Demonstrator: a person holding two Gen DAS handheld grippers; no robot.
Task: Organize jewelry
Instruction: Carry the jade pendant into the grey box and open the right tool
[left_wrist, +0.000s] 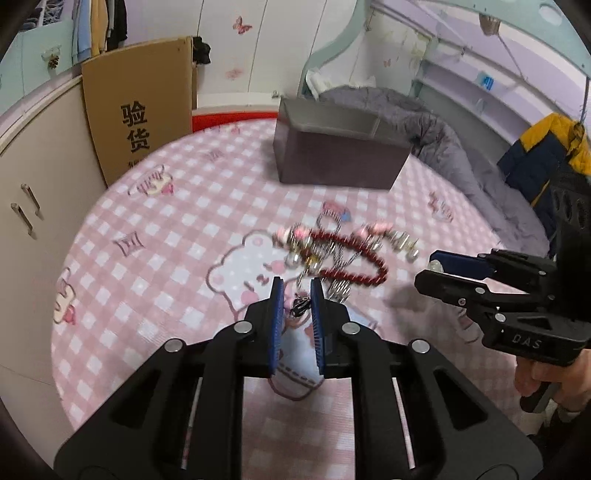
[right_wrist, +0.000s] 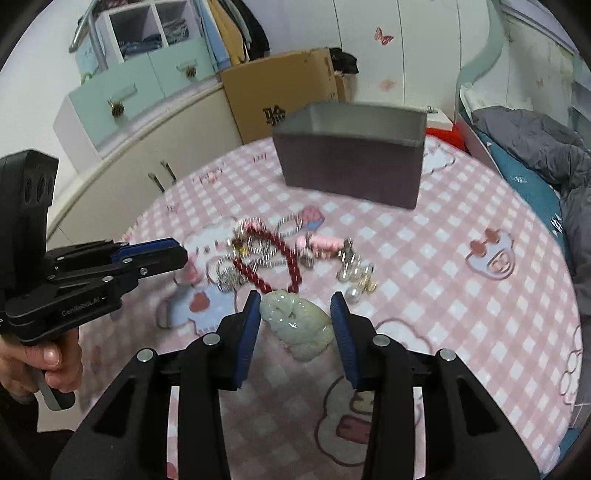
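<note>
A pile of jewelry lies on the pink checked cloth (right_wrist: 424, 258): a red bead string (right_wrist: 280, 254), silver coil bracelets (right_wrist: 288, 225), pink bead pieces (right_wrist: 325, 243) and small silver items (right_wrist: 354, 273). My right gripper (right_wrist: 295, 306) is shut on a pale green jade pendant (right_wrist: 299, 328) that hangs from the red string. In the left wrist view, the right gripper (left_wrist: 428, 266) comes in from the right beside the red beads (left_wrist: 354, 258). My left gripper (left_wrist: 296, 291) is shut on a small dark charm (left_wrist: 301, 306) with a thin chain, at the near edge of the pile.
An open grey fabric box (right_wrist: 351, 162) stands on the far side of the cloth, behind the pile. A cardboard box (left_wrist: 136, 110) leans at the back left beside a beige cabinet (left_wrist: 37, 192). A bed with a grey duvet (left_wrist: 424, 122) lies to the right.
</note>
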